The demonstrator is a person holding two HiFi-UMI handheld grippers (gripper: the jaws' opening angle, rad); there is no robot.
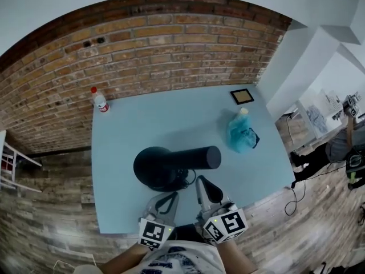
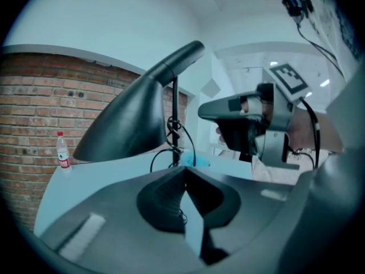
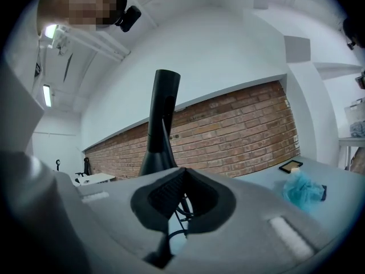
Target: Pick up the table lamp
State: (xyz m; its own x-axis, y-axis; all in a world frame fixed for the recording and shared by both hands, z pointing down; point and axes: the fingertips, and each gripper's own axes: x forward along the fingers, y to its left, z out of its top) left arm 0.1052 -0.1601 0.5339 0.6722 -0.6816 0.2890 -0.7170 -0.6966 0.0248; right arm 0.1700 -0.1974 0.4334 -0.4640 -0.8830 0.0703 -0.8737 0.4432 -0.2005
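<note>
Head view: the table lamp [image 1: 171,164] is seen standing on the pale blue table [image 1: 125,147], near its front edge, with the round base to the left and the long shade reaching toward the right. A black cable [image 2: 171,124] is tangled around the thin stem. Neither tong is on the lamp. The left gripper [image 1: 169,200] and the right gripper [image 1: 204,188] are held side by side just in front of the base. Each pair of jaws is pressed together on nothing, as is shown in both gripper views. The reach is judged to be the step in hand. Before contact the jaws should be spread, and the stem or neck should be taken rather than the wide shade. The cable is best kept out of the pinch. Farther off, a water bottle [image 1: 101,101] is set at the back left corner, with a blue bag [image 1: 242,135] to the right and a small frame [image 1: 242,96] behind it, all well apart from the lamp
</note>
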